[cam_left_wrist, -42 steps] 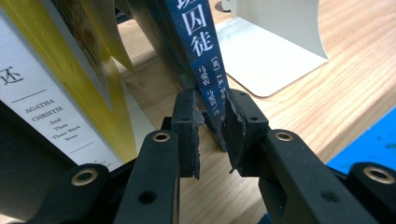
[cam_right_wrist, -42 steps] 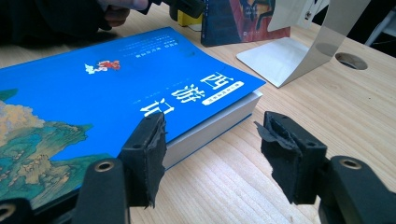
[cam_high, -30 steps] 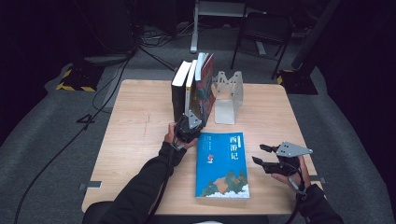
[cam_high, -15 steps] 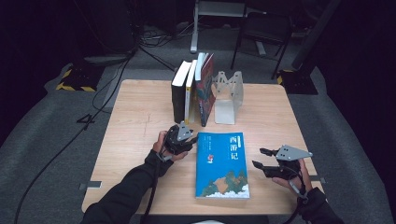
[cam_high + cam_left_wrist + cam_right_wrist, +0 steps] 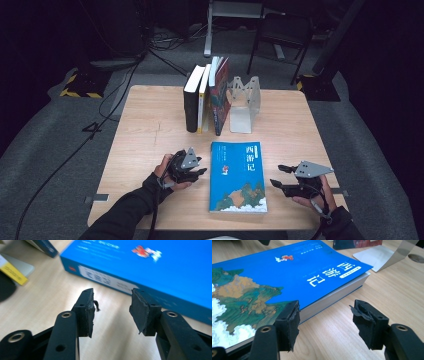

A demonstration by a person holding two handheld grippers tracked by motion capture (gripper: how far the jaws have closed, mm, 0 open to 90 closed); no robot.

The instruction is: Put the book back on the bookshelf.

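Observation:
A thick blue book (image 5: 239, 175) with a painted landscape cover lies flat near the table's front edge. My left gripper (image 5: 202, 167) rests just left of it, pointing at its spine. In the left gripper view the jaws (image 5: 112, 293) stand apart over bare wood, having just been opening, with nothing between them and the book (image 5: 162, 267) just beyond. My right gripper (image 5: 276, 176) hovers right of the book, open. In the right gripper view it (image 5: 324, 305) faces the book's page edge (image 5: 332, 302), one jaw in front of the cover corner, not touching.
Several books (image 5: 206, 97) stand upright at the back middle of the wooden table (image 5: 150, 130), next to a metal bookend (image 5: 245, 100). The bookend's flat base (image 5: 374, 255) lies beyond the blue book. Dark floor and cables surround the table.
My left gripper has drawn back from the foot of the standing books toward the front edge, ending beside the blue book with its jaws wider apart. The right gripper has stayed put.

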